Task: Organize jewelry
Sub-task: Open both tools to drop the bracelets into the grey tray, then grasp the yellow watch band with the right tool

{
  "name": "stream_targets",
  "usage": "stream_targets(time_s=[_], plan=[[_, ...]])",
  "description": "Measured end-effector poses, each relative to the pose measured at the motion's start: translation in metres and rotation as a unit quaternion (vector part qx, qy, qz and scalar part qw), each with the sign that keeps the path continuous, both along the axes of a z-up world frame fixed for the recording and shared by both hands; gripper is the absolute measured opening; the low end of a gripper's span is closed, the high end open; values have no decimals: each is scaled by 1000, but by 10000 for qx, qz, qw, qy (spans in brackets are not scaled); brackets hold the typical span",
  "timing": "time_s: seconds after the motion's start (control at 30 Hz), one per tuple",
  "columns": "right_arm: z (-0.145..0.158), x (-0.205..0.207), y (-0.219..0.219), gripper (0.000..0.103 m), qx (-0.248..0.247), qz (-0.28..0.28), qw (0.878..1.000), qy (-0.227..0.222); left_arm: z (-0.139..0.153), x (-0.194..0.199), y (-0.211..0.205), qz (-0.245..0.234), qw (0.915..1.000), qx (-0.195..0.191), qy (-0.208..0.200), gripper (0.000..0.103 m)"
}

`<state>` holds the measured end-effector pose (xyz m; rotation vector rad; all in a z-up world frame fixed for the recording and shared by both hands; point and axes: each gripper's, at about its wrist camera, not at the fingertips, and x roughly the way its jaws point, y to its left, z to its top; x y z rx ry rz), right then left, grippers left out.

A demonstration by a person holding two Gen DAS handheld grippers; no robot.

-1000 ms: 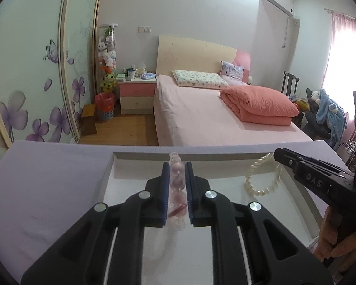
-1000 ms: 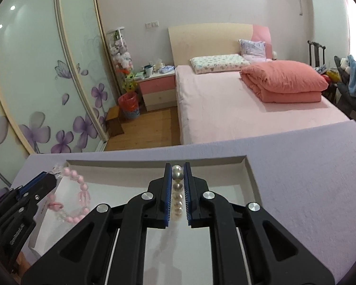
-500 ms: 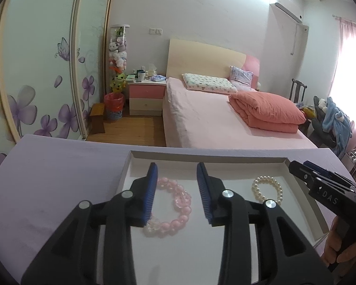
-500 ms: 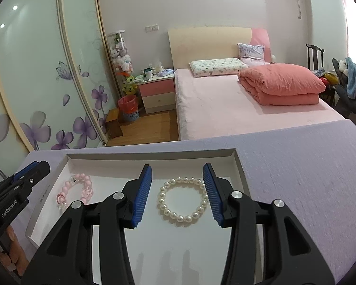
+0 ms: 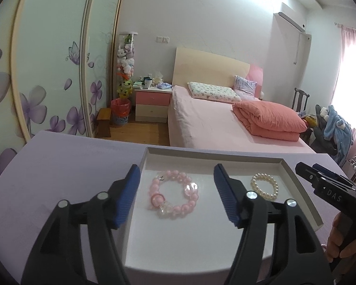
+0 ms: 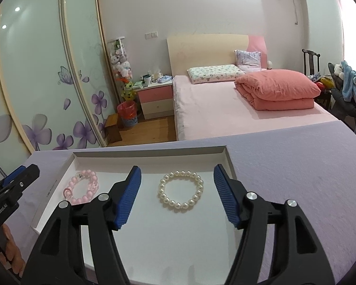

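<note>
A pink bead bracelet (image 5: 173, 196) lies flat in the left half of a shallow white tray (image 5: 216, 156). A white pearl bracelet (image 5: 264, 186) lies in the right half. My left gripper (image 5: 175, 190) is open and empty, raised above the pink bracelet. In the right wrist view my right gripper (image 6: 176, 190) is open and empty above the pearl bracelet (image 6: 180, 190), with the pink bracelet (image 6: 81, 187) and tray wall (image 6: 149, 153) to its left. Each gripper also shows at the edge of the other's view: the right one (image 5: 320, 180), the left one (image 6: 14, 178).
The tray sits on a lilac-covered table (image 5: 66, 166) whose far edge faces a pink bed (image 5: 225, 125). A nightstand (image 5: 152, 102), a red bin (image 5: 119, 109) and a flowered wardrobe (image 5: 47, 71) stand beyond.
Both grippers were shut on their bracelets one second ago. They have opened, left the bracelets lying in the tray, and drawn back and up.
</note>
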<state>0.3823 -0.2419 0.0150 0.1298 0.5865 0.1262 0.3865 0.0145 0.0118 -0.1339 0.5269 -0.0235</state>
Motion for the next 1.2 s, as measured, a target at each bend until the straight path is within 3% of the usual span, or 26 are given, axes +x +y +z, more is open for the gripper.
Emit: stream_targets(time_s=[0.37, 0.77, 0.97, 1.2], plan=[[2, -88, -8, 66, -151, 269, 9994, -184, 1, -78, 5, -96, 9999, -85, -71, 67], [-35, -221, 0, 68, -11, 584, 9982, 101, -12, -207, 24, 6, 9996, 111, -245, 74], [-53, -248, 11, 68, 246, 735, 9964, 339, -20, -245, 32, 34, 9996, 90, -278, 75], [-68, -252, 35, 73, 108, 782, 9954, 541, -20, -241, 33, 102, 9995, 118, -258, 76]])
